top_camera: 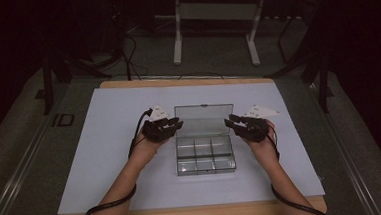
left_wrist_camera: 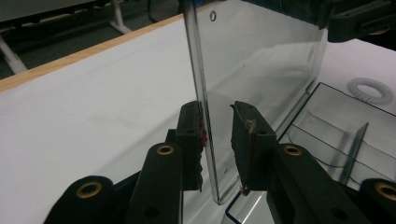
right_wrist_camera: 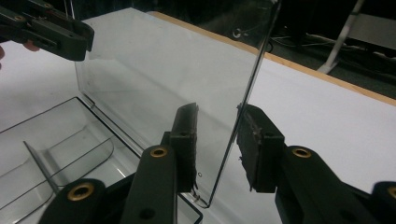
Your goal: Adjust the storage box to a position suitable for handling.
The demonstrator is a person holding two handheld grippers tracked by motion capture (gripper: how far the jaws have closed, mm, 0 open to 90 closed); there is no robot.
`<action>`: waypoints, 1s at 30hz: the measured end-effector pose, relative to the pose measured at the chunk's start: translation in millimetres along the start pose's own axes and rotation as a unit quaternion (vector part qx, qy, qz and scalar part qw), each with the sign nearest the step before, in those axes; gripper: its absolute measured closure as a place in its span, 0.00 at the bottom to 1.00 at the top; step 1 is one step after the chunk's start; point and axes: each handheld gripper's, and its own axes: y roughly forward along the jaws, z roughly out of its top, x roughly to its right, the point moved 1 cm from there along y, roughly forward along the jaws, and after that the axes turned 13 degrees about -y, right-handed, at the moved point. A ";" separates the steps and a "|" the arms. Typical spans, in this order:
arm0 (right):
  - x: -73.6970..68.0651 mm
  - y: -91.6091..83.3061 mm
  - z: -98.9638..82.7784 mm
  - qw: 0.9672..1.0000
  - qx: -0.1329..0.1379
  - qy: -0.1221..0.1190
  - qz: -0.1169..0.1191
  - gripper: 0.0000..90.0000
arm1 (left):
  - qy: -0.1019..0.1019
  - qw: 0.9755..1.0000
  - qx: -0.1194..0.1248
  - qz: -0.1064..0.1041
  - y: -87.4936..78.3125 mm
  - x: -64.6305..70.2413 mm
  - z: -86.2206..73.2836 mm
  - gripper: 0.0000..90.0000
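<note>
Table (top_camera: 106,157): a wooden top was seen covered by a pale sheet, with the wooden edge left showing at the near and far sides.
Box (top_camera: 205,159): a clear plastic organiser box was found at the middle of the sheet, between the two hands; its tray was divided by thin clear walls into compartments in two rows, and rounded corners were seen on the tray in the gripper views.
Lid (top_camera: 204,119): the clear lid was stood upright at the far edge of the tray, hinged there; a small latch tab was seen on its top edge, and a small round hole near that edge in the left gripper view (left_wrist_camera: 213,16).
Left gripper (left_wrist_camera: 217,140): it was held at the lid's left side edge, with the edge between the jaws; the jaws were parted, one pad was seen against or just beside the plastic and the other clearly apart from it.
Right gripper (right_wrist_camera: 215,140): it was held at the lid's right side edge, with the edge between the jaws; the jaws were parted, a gap being seen on both sides of the plastic.
Ring (left_wrist_camera: 372,90): a small white toothed ring was seen lying on the sheet just beyond the tray.
</note>
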 end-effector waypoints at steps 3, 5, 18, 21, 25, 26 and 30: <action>0.5 2.4 0.5 1.000 -0.008 0.007 0.000 0.73 | -0.013 1.000 -0.001 -0.003 2.1 -2.8 -0.2 0.81; 1.0 4.3 0.7 1.000 -0.011 0.011 0.001 0.73 | -0.016 1.000 -0.009 0.000 4.6 -2.1 -0.8 0.80; 4.0 16.5 1.3 0.997 -0.037 0.061 0.004 0.66 | -0.048 0.999 -0.017 0.010 16.3 -6.3 -1.9 0.73; 4.9 19.7 0.5 0.997 -0.045 0.070 0.002 0.66 | -0.061 0.998 -0.023 0.011 18.6 -7.6 -2.1 0.72; 4.8 25.4 -0.9 0.995 -0.058 0.083 0.003 0.63 | -0.079 0.996 -0.029 0.010 22.9 -10.5 -4.0 0.70; 4.9 27.1 -1.3 0.994 -0.065 0.083 0.001 0.63 | -0.081 0.996 -0.030 0.012 23.7 -11.0 -4.4 0.69; 5.7 32.9 -3.3 0.992 -0.086 0.094 0.009 0.60 | -0.096 0.995 -0.037 0.018 26.8 -12.1 -5.4 0.67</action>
